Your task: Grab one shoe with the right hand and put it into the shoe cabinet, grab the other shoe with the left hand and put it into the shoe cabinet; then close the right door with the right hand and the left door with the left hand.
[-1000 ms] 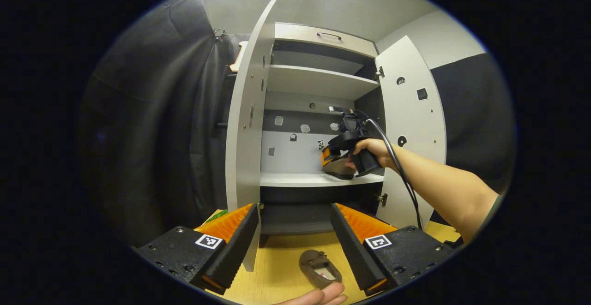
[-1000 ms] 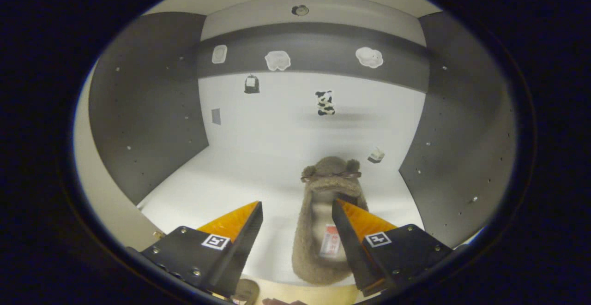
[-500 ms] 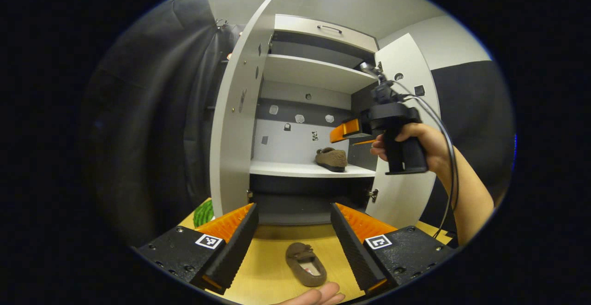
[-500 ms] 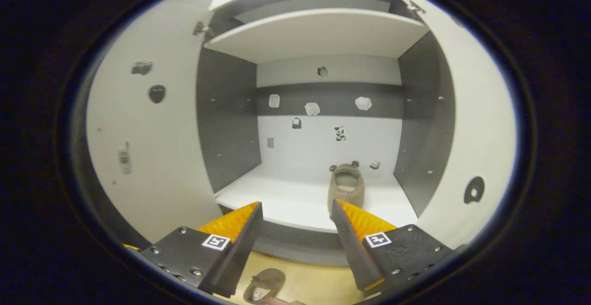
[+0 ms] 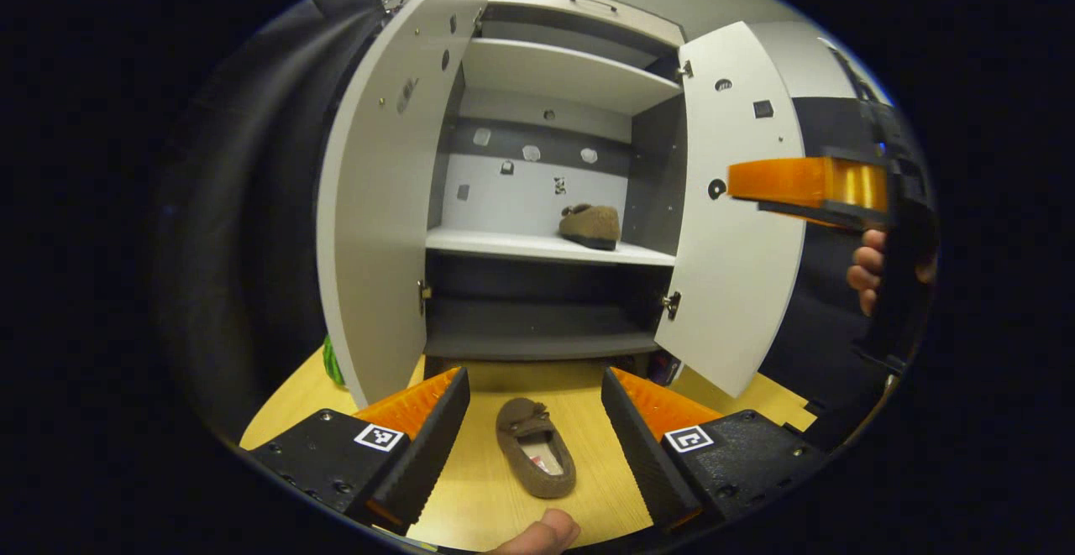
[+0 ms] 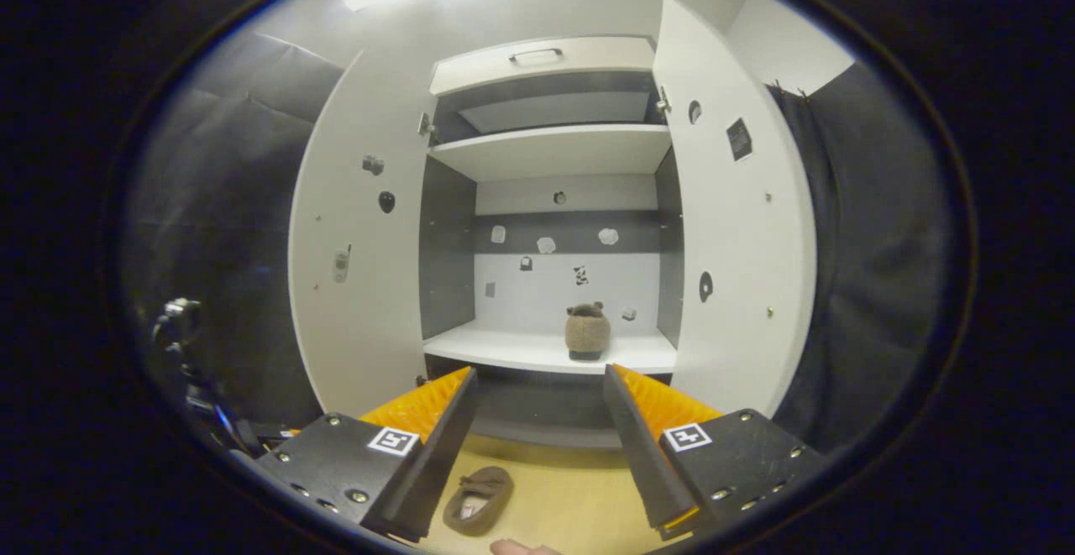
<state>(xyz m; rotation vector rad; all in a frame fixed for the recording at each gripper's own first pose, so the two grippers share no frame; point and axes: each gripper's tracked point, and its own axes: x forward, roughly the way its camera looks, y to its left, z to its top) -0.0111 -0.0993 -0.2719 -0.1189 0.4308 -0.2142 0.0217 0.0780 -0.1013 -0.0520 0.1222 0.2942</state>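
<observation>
Behind right claw [image 6: 537,433], cabinet base [image 6: 537,429] hidden

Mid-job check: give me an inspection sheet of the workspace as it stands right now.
Surface: wooden floor in front of the shoe cabinet.
Job's things: one shoe on shelf; other shoe on floor; left door and right door both open.
Clutter: green object by the left door's foot.
Grippers: left tool open above the floor shoe; right tool open, holding nothing.
Cables: nothing seen.
Surroundings: black cloth wall on both sides.
</observation>
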